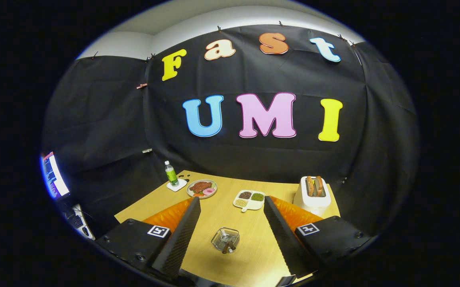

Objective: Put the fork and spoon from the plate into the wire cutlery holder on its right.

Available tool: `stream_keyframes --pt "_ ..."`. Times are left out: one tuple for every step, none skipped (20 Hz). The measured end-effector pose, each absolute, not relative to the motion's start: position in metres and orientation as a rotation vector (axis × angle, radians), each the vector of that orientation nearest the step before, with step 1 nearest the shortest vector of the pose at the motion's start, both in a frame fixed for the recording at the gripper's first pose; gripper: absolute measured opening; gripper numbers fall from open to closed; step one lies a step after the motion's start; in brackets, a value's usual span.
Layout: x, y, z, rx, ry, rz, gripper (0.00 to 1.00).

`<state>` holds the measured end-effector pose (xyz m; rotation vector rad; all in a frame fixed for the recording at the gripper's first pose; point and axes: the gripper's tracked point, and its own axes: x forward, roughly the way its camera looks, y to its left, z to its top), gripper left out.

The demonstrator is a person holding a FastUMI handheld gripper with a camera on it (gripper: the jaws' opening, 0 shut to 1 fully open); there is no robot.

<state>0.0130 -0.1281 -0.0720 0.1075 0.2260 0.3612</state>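
Wooden table (214, 215) against black cloth wall. Wire cutlery holder (225, 240) sits between the spread, empty fingers of the gripper (230, 205), two brown handles inside. Beyond them: plate (202, 188) with food, bottle (171, 173), sectioned dish (249, 199), toaster (313, 194). Path unobstructed.

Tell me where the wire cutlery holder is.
The wire cutlery holder stands on the table between the open gripper fingers, nearer than the divided dish.

The claw (230, 207) hangs spread wide above the wire cutlery holder (225, 240) with handles inside.
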Motion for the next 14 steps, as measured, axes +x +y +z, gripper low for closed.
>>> stream_keyframes --pt "0.0133 -0.1280 -0.0727 0.110 0.219 0.360 0.99" --pt "0.0125 -0.1294 -0.0720 0.109 0.211 0.357 1.00" --pt "0.0138 -0.1295 -0.0695 0.110 0.203 0.355 0.99" --pt "0.0139 -0.1298 -0.0687 0.110 0.202 0.354 0.99" --pt "0.0129 -0.1297 -0.0671 0.109 0.202 0.355 1.00" --pt "0.0131 -0.1290 -0.0676 0.109 0.202 0.358 1.00" --pt "0.0131 -0.1276 -0.0702 0.107 0.210 0.365 1.00" --pt "0.0134 -0.1267 -0.0732 0.106 0.217 0.367 0.99" --pt "0.0135 -0.1263 -0.0753 0.108 0.224 0.369 0.99" --pt "0.0140 -0.1251 -0.0750 0.112 0.223 0.374 1.00" --pt "0.0151 -0.1232 -0.0764 0.114 0.227 0.376 1.00" --pt "0.0141 -0.1219 -0.0764 0.113 0.225 0.382 0.99" --pt "0.0167 -0.1214 -0.0736 0.111 0.219 0.385 1.00" --pt "0.0175 -0.1205 -0.0737 0.112 0.221 0.389 1.00"
